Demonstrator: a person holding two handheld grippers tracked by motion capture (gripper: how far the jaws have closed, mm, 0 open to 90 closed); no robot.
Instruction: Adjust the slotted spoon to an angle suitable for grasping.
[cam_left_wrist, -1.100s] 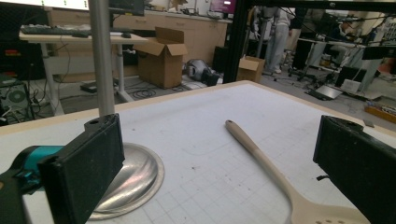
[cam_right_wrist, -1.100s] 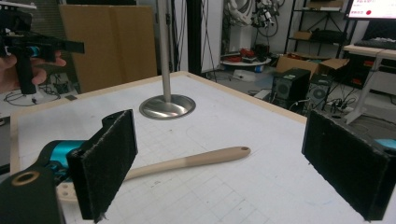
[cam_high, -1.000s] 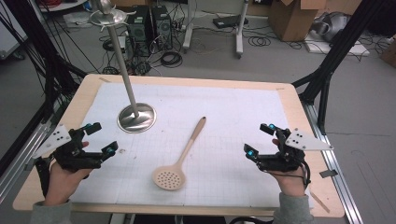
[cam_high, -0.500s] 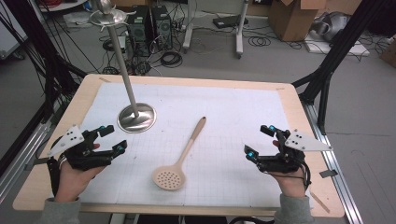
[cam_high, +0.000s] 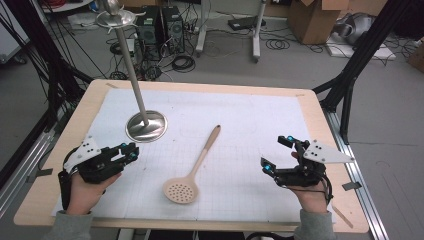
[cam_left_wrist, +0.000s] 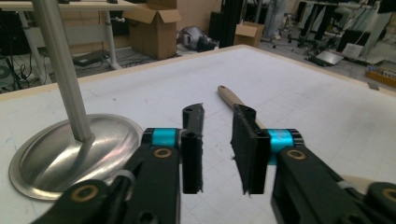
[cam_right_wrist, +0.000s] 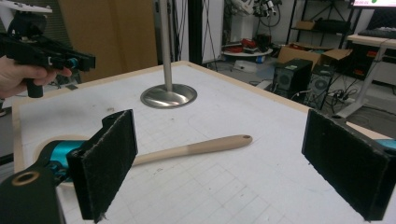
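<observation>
Left gripper (cam_high: 131, 151) at lower left of high view, jaws narrowed to a slim gap, just been closing, nothing between the pads (cam_left_wrist: 245, 144). In left gripper view, bare gridded mat (cam_left_wrist: 327, 107) visible through the gap, wooden handle tip beyond the right jaw, not touched.

Right gripper (cam_high: 276, 153) at lower right of high view, jaws spread wide, gripping nothing, hovering over the mat.

Slotted wooden spoon (cam_high: 193, 167) lying flat mid-frame between both grippers, perforated bowl toward bottom, handle angled to upper right. Apart from both grippers. In right gripper view, handle (cam_right_wrist: 196, 147) running across centre between the wide pads (cam_right_wrist: 107, 161), no contact.

Metal stand (cam_high: 145, 125) with round base at upper left, just beyond left gripper, upright pole.
</observation>
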